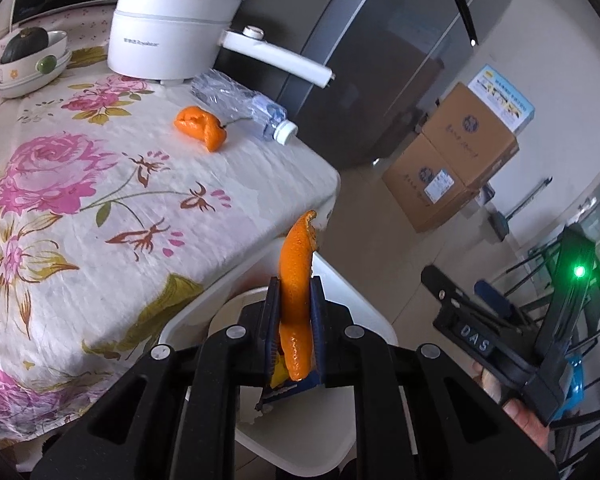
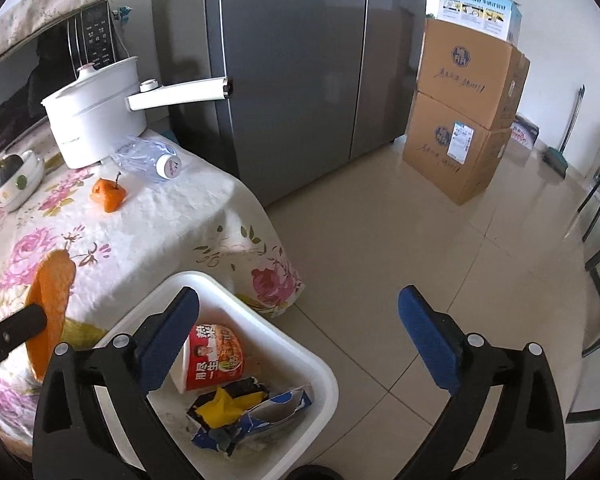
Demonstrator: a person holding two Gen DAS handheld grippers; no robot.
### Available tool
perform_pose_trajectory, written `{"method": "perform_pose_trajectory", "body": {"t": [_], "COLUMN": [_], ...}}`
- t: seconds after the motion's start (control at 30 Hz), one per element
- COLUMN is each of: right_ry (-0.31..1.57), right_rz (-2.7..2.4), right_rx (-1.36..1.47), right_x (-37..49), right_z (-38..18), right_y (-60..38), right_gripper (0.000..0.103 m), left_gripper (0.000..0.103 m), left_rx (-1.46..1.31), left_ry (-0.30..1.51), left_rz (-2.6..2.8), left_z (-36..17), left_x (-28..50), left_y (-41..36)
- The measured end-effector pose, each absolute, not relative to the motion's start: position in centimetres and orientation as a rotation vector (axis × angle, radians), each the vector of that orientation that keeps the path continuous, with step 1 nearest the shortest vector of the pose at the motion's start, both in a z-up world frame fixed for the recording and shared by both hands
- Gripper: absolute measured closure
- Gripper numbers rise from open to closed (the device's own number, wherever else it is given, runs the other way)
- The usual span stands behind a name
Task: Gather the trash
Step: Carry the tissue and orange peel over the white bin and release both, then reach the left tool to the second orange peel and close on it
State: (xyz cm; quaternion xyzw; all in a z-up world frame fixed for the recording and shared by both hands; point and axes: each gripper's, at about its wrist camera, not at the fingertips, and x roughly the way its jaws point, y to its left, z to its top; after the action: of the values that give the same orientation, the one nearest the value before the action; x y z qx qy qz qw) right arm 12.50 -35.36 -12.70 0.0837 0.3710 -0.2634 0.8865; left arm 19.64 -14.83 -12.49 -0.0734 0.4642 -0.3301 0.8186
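The left gripper has its jaws nearly together, clamped on a long strip of orange peel that stands up between the blue pads and pokes out above them; it hangs just past the bench edge, over the near rim of the white bin on the floor beside the bench. The right gripper holds nothing: its jaws stand wide apart, the left pad over the bin and the right pad over bare floor tiles. Inside the bin lie an instant noodle cup on its side and torn wrappers in blue, yellow and black. On the flowered cloth of the bench a second piece of orange peel lies near the corner, and just beside it a crushed clear plastic bottle with a white cap, lying on its side close to a white pot with a long handle.
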Motion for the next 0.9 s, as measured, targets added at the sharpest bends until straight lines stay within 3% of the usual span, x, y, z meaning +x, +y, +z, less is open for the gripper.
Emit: {"method": "perform_pose_trajectory", "body": {"t": [0.13,0.2,0.27,0.37,0.43,0.9], "right_ry": [0.77,0.773,0.776,0.771,0.766,0.802], "right_rz": [-0.564,-0.574,-0.586,-0.589,-0.592,-0.514], "right_rx": [0.161,0.157,0.161,0.177,0.18,0.276], "right_x": [12.8,13.0,13.2,13.5,13.7,16.0], "right_z": [-12.7,-12.7,-12.7,-12.6,-12.4,-12.4], "right_y": [-35.3,-35.3,-35.5,-35.7,-35.7,-35.4], "right_gripper": [0.007,0.007,0.007,0.007,0.007,0.007], "left_gripper": [0.083,0.068,0.06,0.057,0.05,0.048], "left_rx": [-0.116,-0.111,-0.105,-0.101,-0.115,-0.245], "left_ry": [1.032,1.048,1.047,1.052,1.06,1.06], "left_rz": [-0.714,-0.713,-0.704,-0.693,-0.672,-0.462], "left_z": [-13.5,-13.9,-14.1,-14.4,-14.6,-14.4], "left_x": [19.5,19.5,19.6,20.0,20.6,30.3], "left_y": [-15.7,-15.8,-15.8,-15.9,-15.8,-15.2]}}
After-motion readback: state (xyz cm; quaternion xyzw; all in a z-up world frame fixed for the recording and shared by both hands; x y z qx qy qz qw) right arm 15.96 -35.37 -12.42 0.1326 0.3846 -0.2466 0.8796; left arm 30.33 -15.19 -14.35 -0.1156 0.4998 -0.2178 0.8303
